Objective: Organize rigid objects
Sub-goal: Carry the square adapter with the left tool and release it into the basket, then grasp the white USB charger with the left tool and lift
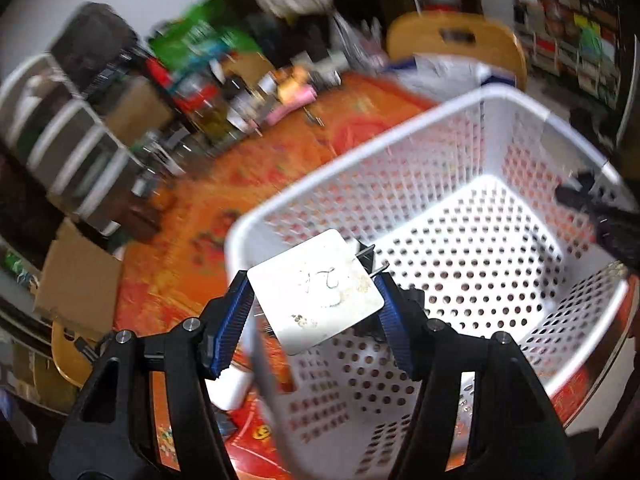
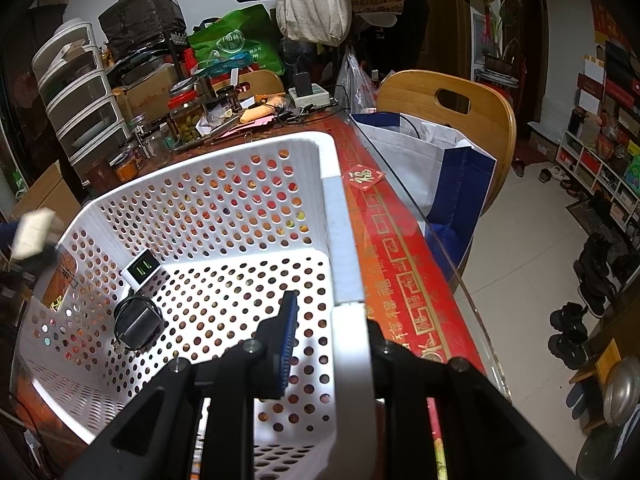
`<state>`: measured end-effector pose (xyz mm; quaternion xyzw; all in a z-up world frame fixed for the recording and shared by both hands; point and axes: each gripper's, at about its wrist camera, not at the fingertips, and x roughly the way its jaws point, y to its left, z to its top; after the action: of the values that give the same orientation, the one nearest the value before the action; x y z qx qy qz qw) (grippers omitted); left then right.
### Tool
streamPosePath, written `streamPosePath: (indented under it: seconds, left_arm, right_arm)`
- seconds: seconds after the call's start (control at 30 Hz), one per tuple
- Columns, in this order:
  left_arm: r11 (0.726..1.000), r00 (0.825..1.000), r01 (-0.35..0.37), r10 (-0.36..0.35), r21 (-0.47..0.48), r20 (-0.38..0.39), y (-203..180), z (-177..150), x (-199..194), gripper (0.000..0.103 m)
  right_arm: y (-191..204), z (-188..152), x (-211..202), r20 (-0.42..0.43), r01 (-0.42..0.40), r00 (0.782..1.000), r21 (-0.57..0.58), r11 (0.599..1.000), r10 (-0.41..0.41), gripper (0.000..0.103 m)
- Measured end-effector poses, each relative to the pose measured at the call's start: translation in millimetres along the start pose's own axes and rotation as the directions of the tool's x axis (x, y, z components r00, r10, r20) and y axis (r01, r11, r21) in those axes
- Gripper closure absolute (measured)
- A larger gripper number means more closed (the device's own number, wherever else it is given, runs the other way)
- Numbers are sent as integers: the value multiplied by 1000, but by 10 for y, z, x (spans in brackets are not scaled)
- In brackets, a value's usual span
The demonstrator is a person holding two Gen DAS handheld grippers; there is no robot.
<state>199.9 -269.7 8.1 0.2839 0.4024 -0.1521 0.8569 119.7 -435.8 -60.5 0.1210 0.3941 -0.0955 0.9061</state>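
Observation:
My left gripper [image 1: 316, 300] is shut on a flat white square charger-like block [image 1: 316, 292] with metal prongs at its far side, held above the near corner of the white perforated basket [image 1: 400, 148]. My right gripper [image 2: 336, 340] is shut on the basket's right rim [image 2: 340, 240], one blue pad inside and the other finger outside the wall. Inside the basket lie a small white plug with a green display [image 2: 141, 269] and a black adapter with a coiled cable [image 2: 137, 325]. The left-held block shows blurred at the far left of the right wrist view [image 2: 34, 232].
The basket stands on a red-orange tablecloth [image 2: 400, 264] under a glass top. Jars, boxes, a green bag [image 2: 236, 46] and stacked drawers [image 2: 76, 96] crowd the table's far side. A wooden chair [image 2: 452, 116] with a blue-white bag stands at the right edge.

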Motion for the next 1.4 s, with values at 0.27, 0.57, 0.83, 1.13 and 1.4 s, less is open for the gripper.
streamPosePath:
  seconds: [0.27, 0.57, 0.83, 1.13, 1.4]
  left_arm:
    - [1000, 986, -3, 8, 29, -165, -195, 128, 605, 43]
    - [998, 980, -7, 20, 65, -200, -184, 55, 740, 43]
    - [999, 999, -24, 25, 35, -28, 18, -2, 227, 17]
    - [963, 980, -33, 83, -269, 178, 1642, -879, -632, 0]
    - [933, 992, 75, -106, -351, -71, 2016, -1548, 875, 1]
  right_arm:
    - [-12, 2, -6, 1, -8, 1000, 2, 1000, 8, 83]
    - [-15, 11, -6, 0, -8, 1000, 3, 1000, 8, 83]
    - [-19, 3, -3, -4, -8, 1000, 0, 1000, 8, 83]
    - [-11, 0, -12, -6, -5, 1000, -4, 1000, 5, 83]
    - [12, 16, -2, -12, 8, 1000, -8, 1000, -8, 83]
